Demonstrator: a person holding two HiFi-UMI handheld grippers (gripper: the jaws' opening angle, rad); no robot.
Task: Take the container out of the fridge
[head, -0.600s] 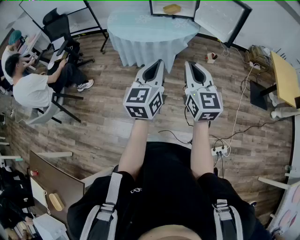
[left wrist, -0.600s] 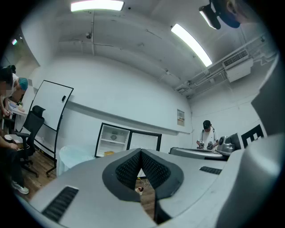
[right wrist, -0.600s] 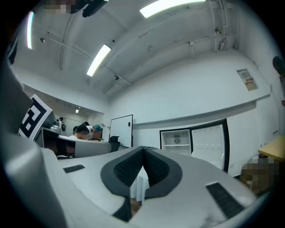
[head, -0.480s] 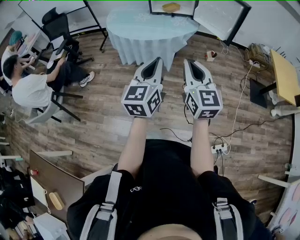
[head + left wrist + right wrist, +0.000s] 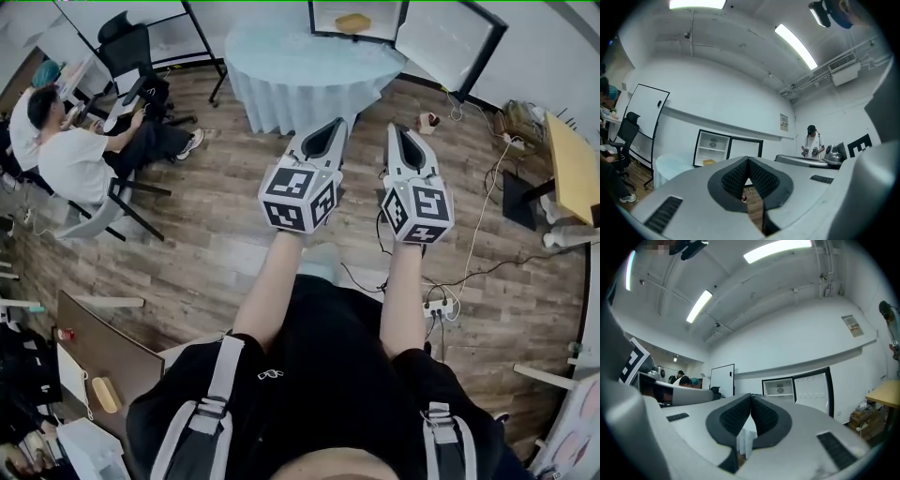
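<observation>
- Container (image 5: pixel 353 21), yellow, lies on a shelf inside the open fridge (image 5: pixel 312 17) at the far wall, well apart from both grippers.
- Left gripper (image 5: pixel 336 122) has its jaws clenched tip to tip with nothing between them; the right gripper (image 5: pixel 401 128), just beside it, is clenched and empty too.
- Both point toward a round table (image 5: pixel 281 66) under a pale blue cloth, which stands between the grippers and the fridge.
- The fridge door (image 5: pixel 448 39) hangs open to the right of the table.
- Against half a second ago, grippers, table and fridge all sit further right in the head view; the jaws are pressed together as before.
- Only the head view shows the seated people (image 5: pixel 70 155) at the left and the power strip (image 5: pixel 436 305) with its cables on the wood floor.
- Left gripper view alone shows a standing person (image 5: pixel 812 143) in a dark cap, at the right beyond a counter.
- Right gripper view shows a whiteboard (image 5: pixel 722 376) left of the fridge; the container cannot be made out there.
</observation>
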